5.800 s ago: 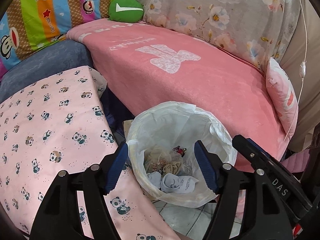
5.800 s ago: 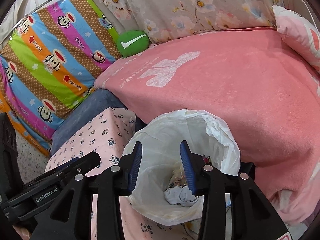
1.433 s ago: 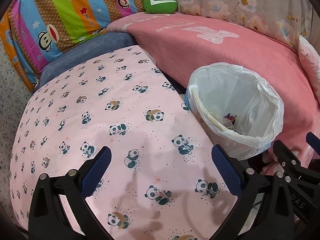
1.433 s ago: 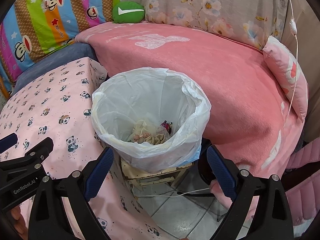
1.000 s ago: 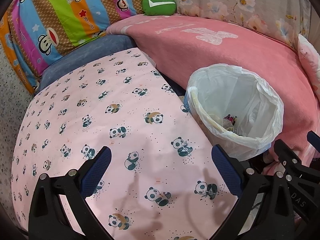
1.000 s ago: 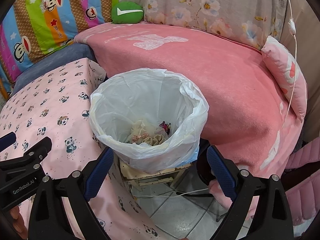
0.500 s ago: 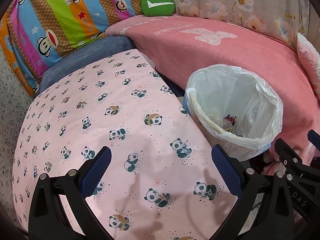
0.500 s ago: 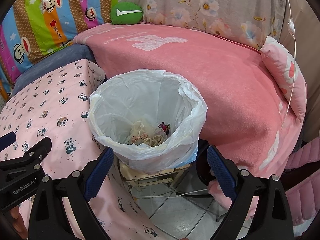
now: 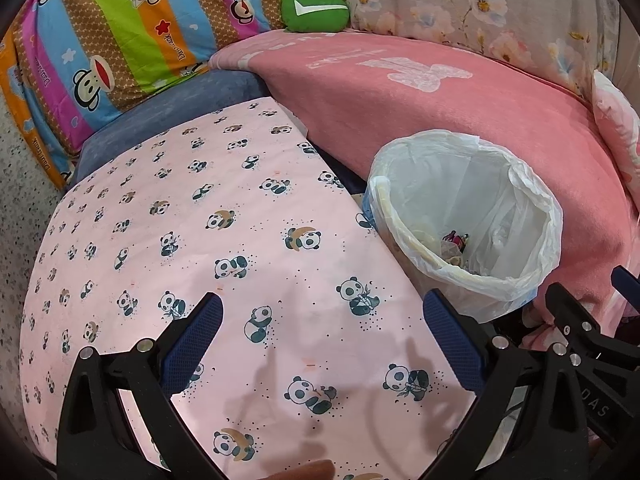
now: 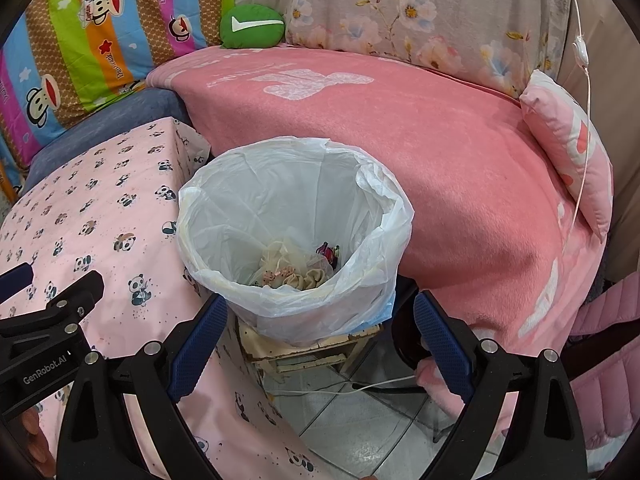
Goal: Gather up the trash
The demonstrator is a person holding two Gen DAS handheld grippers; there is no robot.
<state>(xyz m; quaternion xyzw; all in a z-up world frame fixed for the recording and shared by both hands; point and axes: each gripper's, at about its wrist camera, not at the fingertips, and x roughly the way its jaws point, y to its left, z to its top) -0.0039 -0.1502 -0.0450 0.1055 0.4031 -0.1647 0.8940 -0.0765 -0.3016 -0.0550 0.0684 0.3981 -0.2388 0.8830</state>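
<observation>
A bin lined with a white plastic bag (image 9: 532, 216) (image 10: 224, 216) stands between the pink panda-cloth table (image 9: 200, 248) (image 10: 80, 208) and the pink sofa. Crumpled beige wrappers and a small red item (image 10: 296, 272) lie at its bottom. My left gripper (image 9: 320, 340) hovers open over the bare panda cloth, left of the bin, nothing between its blue pads. My right gripper (image 10: 320, 336) hangs open just in front of the bin, also holding nothing. Each gripper's black body shows at the edge of the other's view.
The bin sits on a small wooden stool (image 10: 304, 352) over tiled floor with a white cable (image 10: 360, 388). A pink blanket covers the sofa seat (image 10: 400, 128). A green cushion (image 9: 316, 10), a striped monkey-print cover (image 9: 120, 28) and a small pink pillow (image 10: 572, 148) lie around.
Over the last second both grippers stay wide open and nearly still; the views shift only slightly. Several seconds ago both grippers were narrower and right above the bin's mouth.
</observation>
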